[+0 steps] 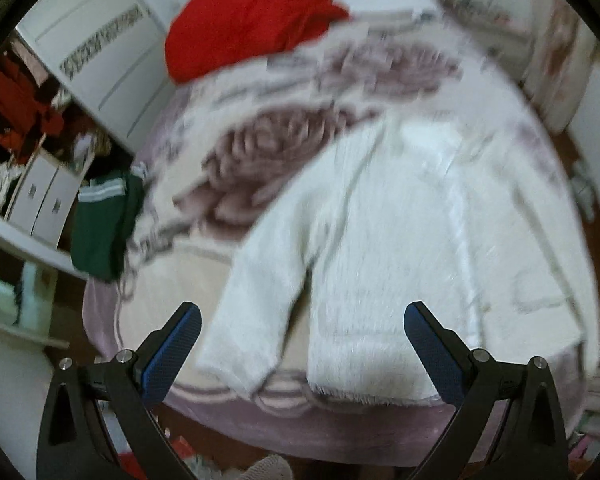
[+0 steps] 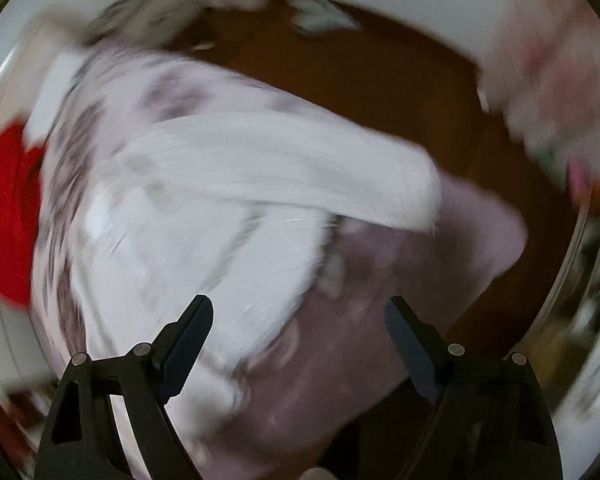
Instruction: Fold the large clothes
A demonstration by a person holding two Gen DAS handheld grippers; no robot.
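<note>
**Both grippers hanging over the white sweater, first fold not yet begun**

The sweater [image 1: 380,240] is lying spread flat on the bed [image 1: 260,420], just ahead of the left gripper [image 1: 302,320] and filling the space between and beyond its fingers. It is looking fluffy and thick, white all over, with one sleeve [image 1: 252,308] angling out toward the left finger and the hem sitting nearest the gripper, at the bed's edge. The left gripper is standing spread wide, blue pads facing in, with nothing between them.

In the right wrist view the picture is smearing badly. The other sleeve [image 2: 300,176] is showing as a white band stretching across ahead of the right gripper [image 2: 300,320], with the sweater's body below and to its left. That gripper too is standing wide apart and is gripping nothing.

The step in hand seems to be the approach: both grippers are pointing steeply down at a garment already laid out. The next move probably calls for each gripper to pinch a sleeve or a side edge and carry it over the body; the deep pile may need a firm, full bite.

Farther off, a red garment [image 1: 256,20] is lying at the far end, and a green garment [image 1: 104,228] is hanging off the bed's left side.
</note>
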